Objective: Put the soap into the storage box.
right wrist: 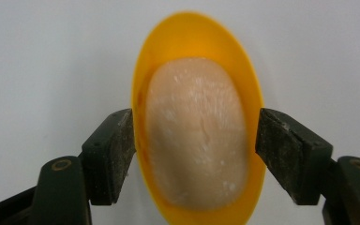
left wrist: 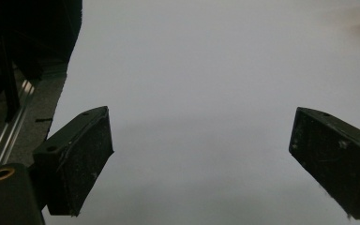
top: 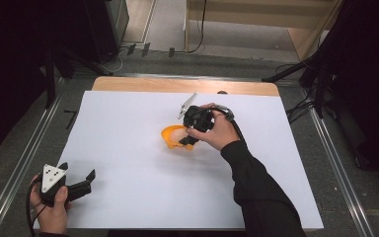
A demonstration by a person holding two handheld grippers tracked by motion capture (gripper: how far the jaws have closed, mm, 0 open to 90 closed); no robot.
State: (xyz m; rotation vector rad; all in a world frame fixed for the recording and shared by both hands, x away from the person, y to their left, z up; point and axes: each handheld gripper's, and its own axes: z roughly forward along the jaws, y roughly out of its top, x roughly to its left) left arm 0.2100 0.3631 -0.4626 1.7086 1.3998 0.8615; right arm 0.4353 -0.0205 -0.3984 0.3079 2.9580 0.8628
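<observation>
Left gripper point(top: 79, 178): near-left corner of the white table sheet point(top: 128, 197), held in the person's left hand point(top: 52, 207); its 2 jaws stand wide apart with bare sheet between them, nothing gripped.
Grey plate point(top: 51, 177): on top of the left gripper, 3-cornered, facing up.
Orange bowl point(right wrist: 198, 47): mid-table, slightly right of centre; a pale beige rounded lump point(right wrist: 197, 136) lies inside it.
Right gripper point(right wrist: 194, 145): above the bowl, pointing down in the right hand point(top: 217, 131); 1 jaw flanks each side of the bowl rim, at or just off the rim, not clamped.
Wooden table edge point(top: 128, 84): far side, beyond the sheet.
</observation>
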